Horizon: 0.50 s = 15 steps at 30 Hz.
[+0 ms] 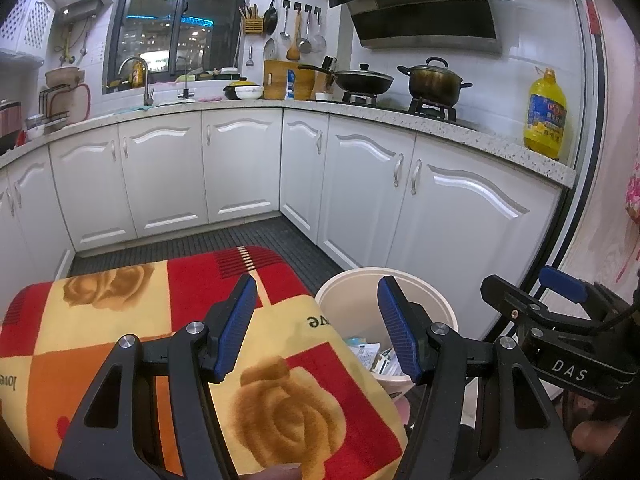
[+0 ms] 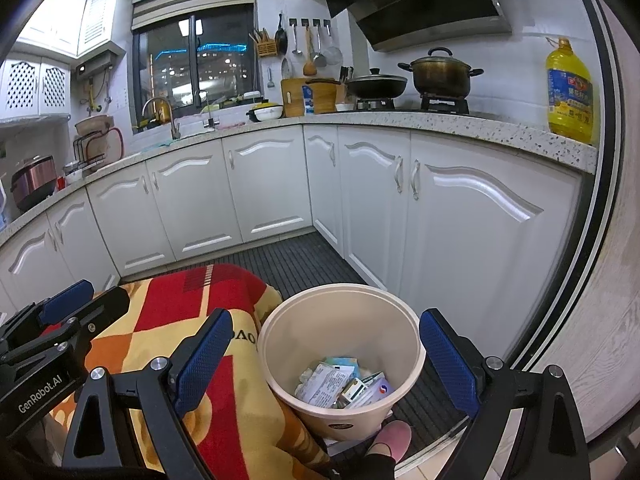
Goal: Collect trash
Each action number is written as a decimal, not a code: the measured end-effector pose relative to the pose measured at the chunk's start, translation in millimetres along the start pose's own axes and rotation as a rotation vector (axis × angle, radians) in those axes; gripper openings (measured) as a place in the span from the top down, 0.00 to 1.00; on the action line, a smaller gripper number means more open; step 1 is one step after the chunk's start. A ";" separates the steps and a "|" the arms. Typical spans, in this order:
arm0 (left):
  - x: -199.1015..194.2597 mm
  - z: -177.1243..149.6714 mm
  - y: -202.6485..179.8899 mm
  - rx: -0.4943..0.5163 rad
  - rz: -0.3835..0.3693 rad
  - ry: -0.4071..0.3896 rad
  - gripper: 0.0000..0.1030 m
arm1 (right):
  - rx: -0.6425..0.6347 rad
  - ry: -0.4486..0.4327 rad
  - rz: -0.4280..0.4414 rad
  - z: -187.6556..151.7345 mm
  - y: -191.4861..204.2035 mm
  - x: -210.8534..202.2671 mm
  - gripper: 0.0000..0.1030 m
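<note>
Here both grippers hover with nothing between their jaws: the left gripper (image 1: 318, 326) has its jaws released over the edge of a blanket (image 1: 120, 320), with the bin (image 1: 344, 300) just to their right. The right gripper (image 2: 326, 356) has its jaws spread wide, the bin (image 2: 280, 344) lying between and below them, trash (image 2: 340, 384) piled at its bottom.

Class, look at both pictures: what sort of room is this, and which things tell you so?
A home kitchen, most likely. A lidded dark metal stockpot sits on a gas burner under a black range hood, and a curved steel tap stands at the speckled stone counter above white cabinets.
</note>
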<state>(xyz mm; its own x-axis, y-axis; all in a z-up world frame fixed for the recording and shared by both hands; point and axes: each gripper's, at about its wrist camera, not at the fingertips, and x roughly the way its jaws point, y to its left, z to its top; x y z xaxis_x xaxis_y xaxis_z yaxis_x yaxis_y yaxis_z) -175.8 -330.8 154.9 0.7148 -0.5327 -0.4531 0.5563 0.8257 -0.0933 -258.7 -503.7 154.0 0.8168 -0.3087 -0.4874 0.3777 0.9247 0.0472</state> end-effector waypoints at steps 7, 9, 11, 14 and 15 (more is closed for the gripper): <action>3.0 -2.0 -0.7 0.014 0.004 0.010 0.40 | 0.007 0.006 0.003 -1.0 -1.4 1.8 0.10; 3.8 -2.3 -1.4 0.018 0.004 0.013 0.40 | 0.008 0.008 0.004 -1.6 -2.5 2.9 0.10; 4.3 -3.0 -1.6 0.021 0.003 0.017 0.40 | 0.008 0.008 0.004 -2.0 -3.4 3.3 0.10; 4.8 -3.5 -2.7 0.026 0.001 0.020 0.40 | 0.010 0.013 0.004 -3.0 -4.7 4.6 0.10; 5.0 -3.9 -3.0 0.028 0.001 0.022 0.40 | 0.010 0.013 0.003 -3.6 -5.0 4.6 0.10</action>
<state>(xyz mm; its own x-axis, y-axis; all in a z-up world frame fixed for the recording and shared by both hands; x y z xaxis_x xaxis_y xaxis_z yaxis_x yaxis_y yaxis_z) -175.5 -335.2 149.5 0.7060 -0.5278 -0.4722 0.5678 0.8204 -0.0681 -258.4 -508.9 148.4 0.8122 -0.3024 -0.4989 0.3795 0.9234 0.0580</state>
